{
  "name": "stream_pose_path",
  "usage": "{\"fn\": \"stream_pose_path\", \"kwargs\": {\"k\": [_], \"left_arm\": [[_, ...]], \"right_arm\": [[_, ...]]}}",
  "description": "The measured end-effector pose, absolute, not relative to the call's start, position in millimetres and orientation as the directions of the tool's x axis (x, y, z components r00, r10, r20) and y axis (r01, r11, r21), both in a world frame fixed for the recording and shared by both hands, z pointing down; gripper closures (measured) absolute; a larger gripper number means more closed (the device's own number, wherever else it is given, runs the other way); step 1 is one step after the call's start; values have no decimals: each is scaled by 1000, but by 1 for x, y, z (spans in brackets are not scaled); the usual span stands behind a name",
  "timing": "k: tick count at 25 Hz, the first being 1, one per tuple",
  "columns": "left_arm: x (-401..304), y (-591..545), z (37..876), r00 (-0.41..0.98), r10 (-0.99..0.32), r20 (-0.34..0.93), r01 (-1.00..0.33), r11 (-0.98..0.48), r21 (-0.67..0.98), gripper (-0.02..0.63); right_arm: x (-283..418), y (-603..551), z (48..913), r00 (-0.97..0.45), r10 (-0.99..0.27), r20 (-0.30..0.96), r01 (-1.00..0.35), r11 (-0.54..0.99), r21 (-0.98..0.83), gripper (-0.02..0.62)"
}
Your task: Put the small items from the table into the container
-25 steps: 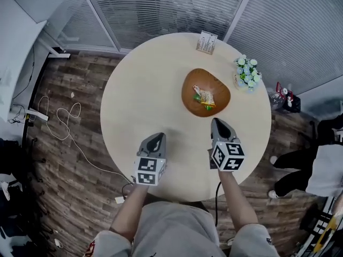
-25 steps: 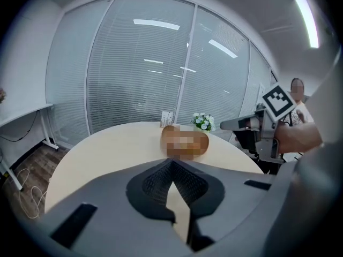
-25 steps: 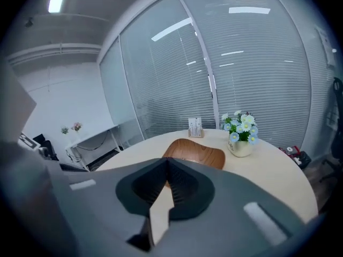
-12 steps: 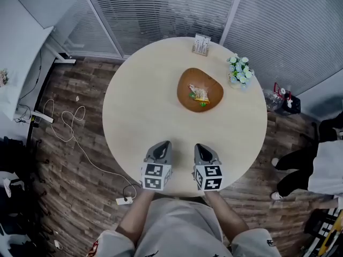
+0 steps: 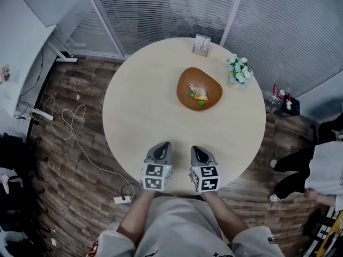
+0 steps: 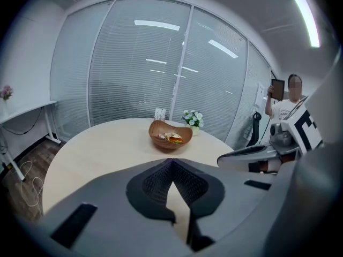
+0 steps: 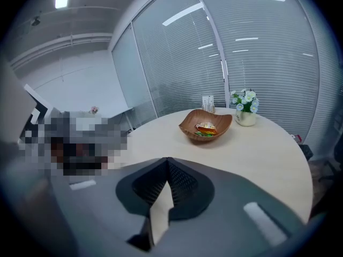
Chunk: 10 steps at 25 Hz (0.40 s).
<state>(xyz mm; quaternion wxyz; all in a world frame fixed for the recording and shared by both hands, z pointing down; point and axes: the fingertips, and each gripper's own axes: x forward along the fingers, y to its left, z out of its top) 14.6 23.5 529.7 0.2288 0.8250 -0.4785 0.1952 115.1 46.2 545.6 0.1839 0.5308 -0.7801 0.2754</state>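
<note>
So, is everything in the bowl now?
It looks done. The snack packets lie in the wooden bowl. Nothing is in hand: the left gripper and right gripper have shut, empty jaws. Outside the bowl, the table holds only a flower pot and card stand, so nothing seems left.

open tabletop (image 5: 144, 106) up to bowl (image 5: 210, 82)
</note>
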Motion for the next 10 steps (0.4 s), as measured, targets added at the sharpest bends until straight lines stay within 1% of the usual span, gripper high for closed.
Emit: {"fn": "stream_pose_path", "kwargs": {"k": [10], "left_arm": [[13,22,526,460,-706,538,-882,-430,190,600]], "right_arm": [[104,42,534,-388,-727,566,-921,306,-240,594]]}}
